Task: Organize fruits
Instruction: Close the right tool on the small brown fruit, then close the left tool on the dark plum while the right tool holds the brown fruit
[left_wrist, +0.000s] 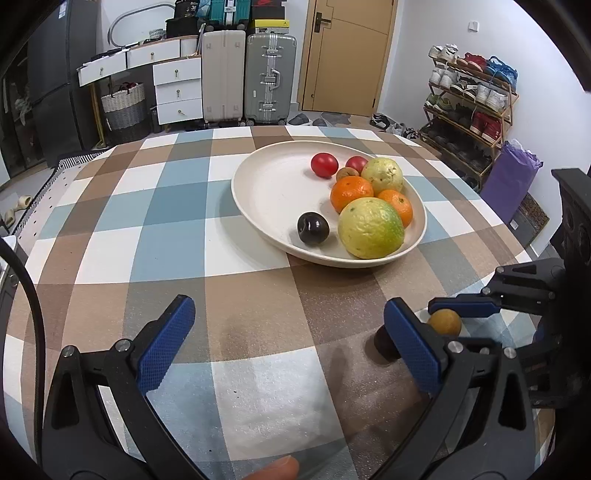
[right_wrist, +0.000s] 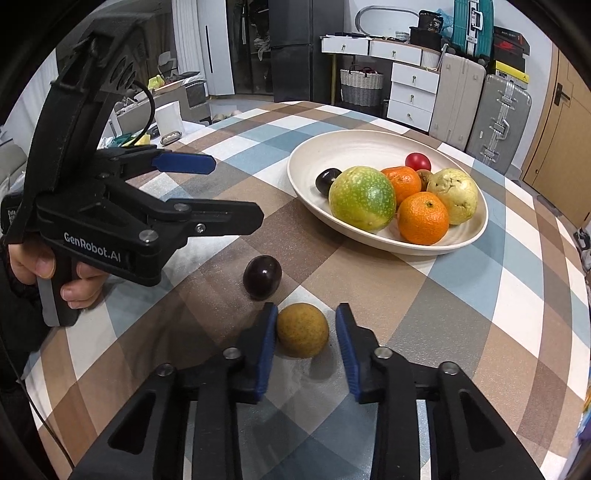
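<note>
Our right claw (right_wrist: 306, 314) is closed in on a small yellow-brown fruit (right_wrist: 303, 330) that sits on the checked tablecloth (right_wrist: 480, 314) right at the near edge of the view. Its left pad lies against the fruit. The right pad stands at the fruit's other side with only a dark sliver showing between them, so we read it as a grip. The fruit rests on the cloth, not lifted.

Just beyond it, a little to the left, we see a dark plum (right_wrist: 262, 277) alone on the cloth, apart from the claw.

Our left claw (left_wrist: 290, 332) is spread wide with nothing between its blue pads, and only cloth shows under it. From the right wrist view it hangs to the left of the plum, with a hand (right_wrist: 55, 273) wrapped around its grip.

Farther back stands a cream plate (right_wrist: 369, 147) holding the other fruit, bunched toward its right side: a big green-yellow fruit (right_wrist: 362, 197), a second plum (right_wrist: 327, 181) touching it, two oranges (right_wrist: 423, 218), a pale yellow fruit (right_wrist: 452, 199), a small brown fruit (right_wrist: 424, 179) and two red fruits (left_wrist: 324, 165).

Past the table we see two suitcases (left_wrist: 269, 81), white drawers (left_wrist: 177, 92), a wooden door (left_wrist: 347, 55) and a shoe rack (left_wrist: 469, 99).
</note>
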